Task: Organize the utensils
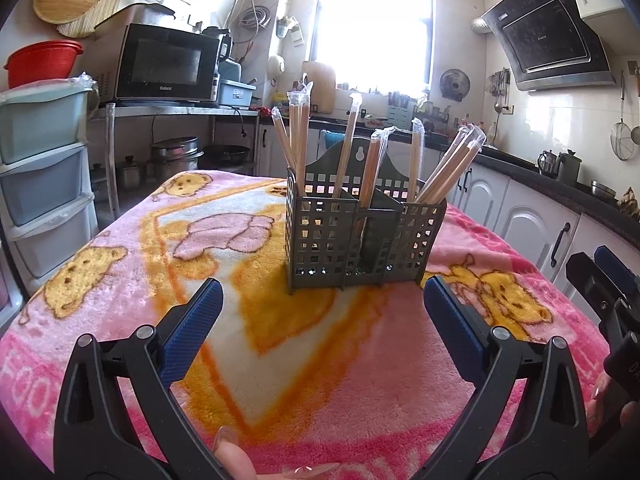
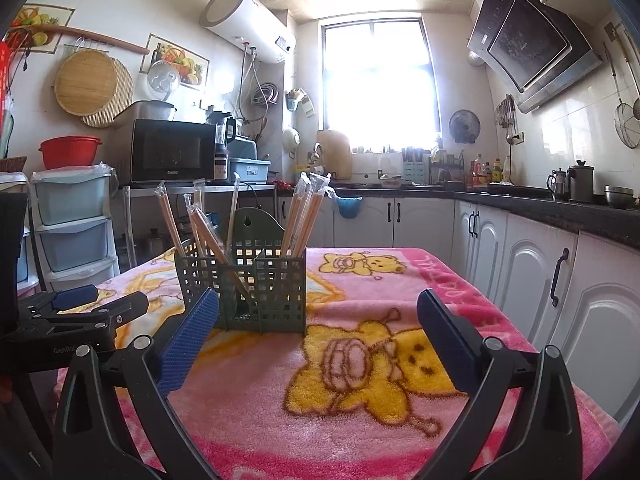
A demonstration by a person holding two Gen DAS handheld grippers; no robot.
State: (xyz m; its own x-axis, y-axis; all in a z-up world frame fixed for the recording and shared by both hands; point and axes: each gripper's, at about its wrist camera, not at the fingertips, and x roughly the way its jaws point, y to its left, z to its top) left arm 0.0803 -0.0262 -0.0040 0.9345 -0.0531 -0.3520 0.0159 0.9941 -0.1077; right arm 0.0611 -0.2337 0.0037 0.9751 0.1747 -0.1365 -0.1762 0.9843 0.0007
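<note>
Where chopsticks (image 1: 348, 152) crowd the caddy (image 1: 360, 240) — fingernails (image 1: 226, 438), left view only.

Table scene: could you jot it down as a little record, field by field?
holder: green slotted caddy, upright on blanket
contents: wrapped chopsticks leaning in its compartments
blanket: pink with yellow bears, nothing else lying on it
left gripper: open, empty, facing caddy
right gripper: open, empty, caddy ahead to its left

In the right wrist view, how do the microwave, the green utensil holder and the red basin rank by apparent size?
1. Green utensil holder, largest, though it stands nearest the camera.
2. Microwave, somewhat smaller.
3. Red basin, clearly smallest.
</note>
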